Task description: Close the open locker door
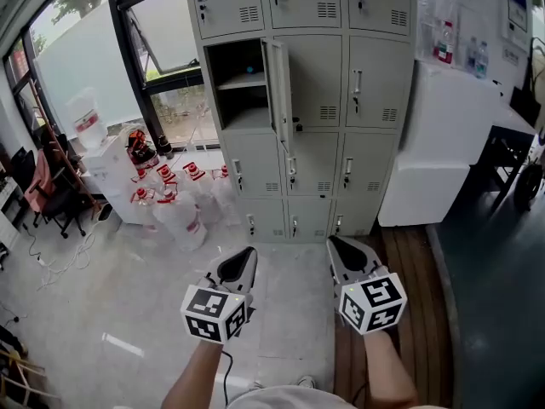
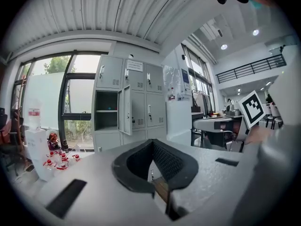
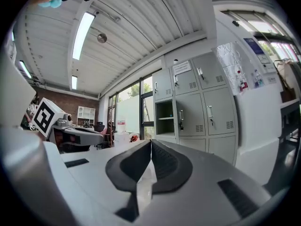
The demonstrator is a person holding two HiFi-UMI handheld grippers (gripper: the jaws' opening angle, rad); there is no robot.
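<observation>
Two grippers, head view: left gripper [image 1: 243, 261] and right gripper [image 1: 342, 254] closed and empty at 6 o'clock; locker door [image 1: 279, 92] stands open at 12 o'clock, well apart from them.
Left gripper view: jaws together, nothing between; door [image 2: 125, 111] at 10 o'clock.
Right gripper view: jaws together, empty.
Handling: probably light, stiff sheet metal; push the flat face near its free edge.
Writing: locker notice [image 2: 134, 66] and water jugs' [image 1: 183, 216] labels unreadable.

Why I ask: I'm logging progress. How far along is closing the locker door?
Done: nothing; the locker door stands swung open, its compartment exposed. In hand: left claw and right claw are shut, empty and well short of the lockers. Left: approach and push the door closed.
</observation>
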